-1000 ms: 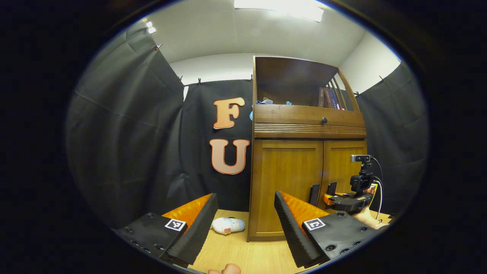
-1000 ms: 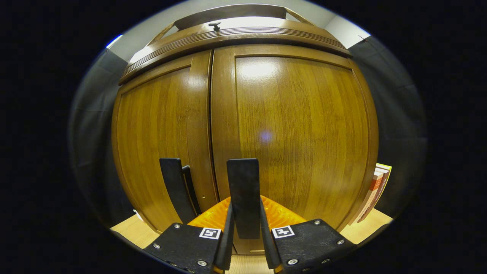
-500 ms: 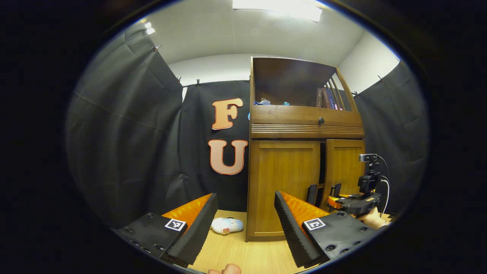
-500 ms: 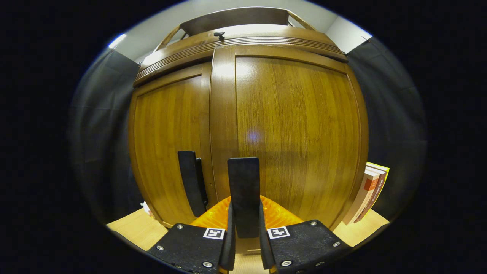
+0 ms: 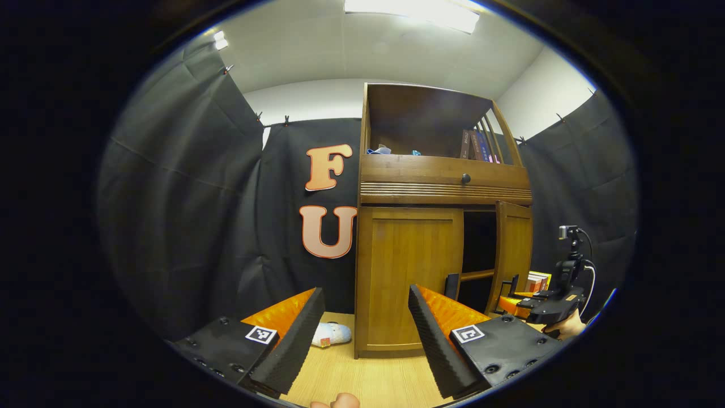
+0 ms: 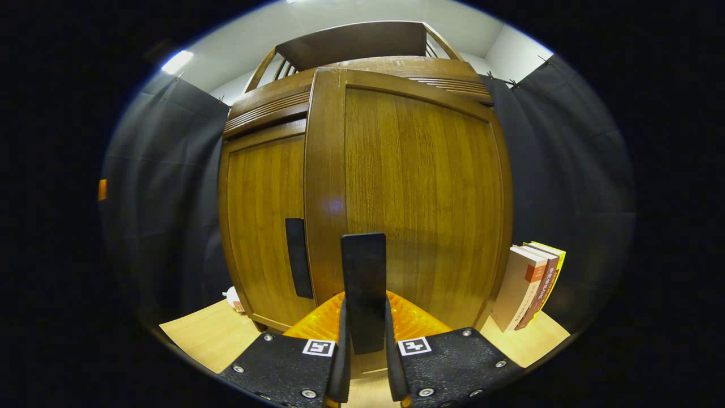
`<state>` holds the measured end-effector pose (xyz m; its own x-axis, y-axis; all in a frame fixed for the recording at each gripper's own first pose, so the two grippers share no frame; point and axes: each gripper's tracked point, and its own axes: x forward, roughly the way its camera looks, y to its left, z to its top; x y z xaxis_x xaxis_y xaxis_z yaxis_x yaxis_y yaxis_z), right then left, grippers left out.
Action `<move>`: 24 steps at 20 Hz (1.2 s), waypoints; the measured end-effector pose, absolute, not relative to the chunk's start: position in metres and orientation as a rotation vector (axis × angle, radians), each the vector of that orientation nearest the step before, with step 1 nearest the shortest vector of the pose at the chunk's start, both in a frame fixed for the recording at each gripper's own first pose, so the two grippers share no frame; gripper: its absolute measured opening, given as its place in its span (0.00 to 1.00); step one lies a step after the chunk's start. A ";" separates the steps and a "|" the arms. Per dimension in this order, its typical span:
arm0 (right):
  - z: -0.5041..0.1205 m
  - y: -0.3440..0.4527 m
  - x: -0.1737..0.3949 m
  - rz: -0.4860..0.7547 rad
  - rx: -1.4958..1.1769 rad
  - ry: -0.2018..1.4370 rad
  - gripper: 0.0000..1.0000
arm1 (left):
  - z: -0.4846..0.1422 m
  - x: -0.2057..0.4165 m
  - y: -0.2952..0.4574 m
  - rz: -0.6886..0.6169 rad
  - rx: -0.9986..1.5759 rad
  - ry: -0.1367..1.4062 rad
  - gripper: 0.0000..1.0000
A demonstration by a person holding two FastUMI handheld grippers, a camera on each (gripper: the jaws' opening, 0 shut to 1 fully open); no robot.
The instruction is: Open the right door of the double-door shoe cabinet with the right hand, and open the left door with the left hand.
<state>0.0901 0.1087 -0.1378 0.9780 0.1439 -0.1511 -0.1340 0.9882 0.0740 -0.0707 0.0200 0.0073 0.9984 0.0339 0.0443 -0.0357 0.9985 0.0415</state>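
**Right door swings out, left door waits**

Already the right door (image 6: 419, 198) of the shoe cabinet (image 5: 444, 175) stood well ajar. Half a second before there had been only a narrow dark slit between the two doors; a second before, they had been flush. Now the left gripper view showed a wide dark gap with a shelf rail inside it. The right gripper (image 6: 364, 351) had its two fingers pressed together on the right door's handle (image 6: 363, 289), and it had travelled outward with the swinging panel. From across the booth it could be seen too (image 5: 512, 292), farther to the side than before, with a hand below it.

So the first half of the job looked nearly done (the door might want a little more swing). The left door (image 5: 408, 277) was shut, its handle (image 6: 298, 258) untouched, and the left gripper (image 5: 365, 334) hung back from the cabinet with its fingers spread wide and nothing between them. It would need to move in on that handle next.

The cabinet stood on a pale wood surface (image 5: 362, 379). A small soft toy (image 5: 331, 334) lay near its left foot, and a few books (image 6: 529, 286) leaned by its right side. Black cloth walled the booth, under a ceiling light (image 5: 413, 8).
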 end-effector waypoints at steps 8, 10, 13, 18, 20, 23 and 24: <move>-0.130 0.069 0.042 0.113 0.070 0.160 0.22 | 0.002 -0.071 0.008 0.017 0.028 -0.030 0.99; -0.126 0.057 0.031 0.095 0.070 0.164 0.20 | 0.002 -0.071 0.004 0.007 0.025 -0.029 0.96; -0.126 0.036 0.018 0.060 0.064 0.170 0.23 | 0.001 -0.072 -0.003 -0.004 0.027 -0.031 0.96; -0.123 -0.006 -0.001 -0.028 0.043 0.178 0.11 | 0.001 -0.070 -0.021 -0.040 0.029 -0.029 0.99; -0.122 -0.024 -0.007 -0.062 0.033 0.180 0.08 | 0.001 -0.070 -0.027 -0.049 0.032 -0.030 0.96; -0.123 -0.055 -0.012 -0.128 0.024 0.181 0.04 | 0.002 -0.069 -0.040 -0.064 0.033 -0.031 0.98; -0.123 -0.064 -0.014 -0.145 0.022 0.183 0.02 | 0.002 -0.069 -0.043 -0.068 0.034 -0.031 0.99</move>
<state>-0.0139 -0.0640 -0.1233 0.9728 -0.1420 -0.1832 0.1460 0.9893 0.0084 -0.0693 -0.0429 0.0016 0.9972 -0.0681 0.0296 0.0670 0.9971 0.0351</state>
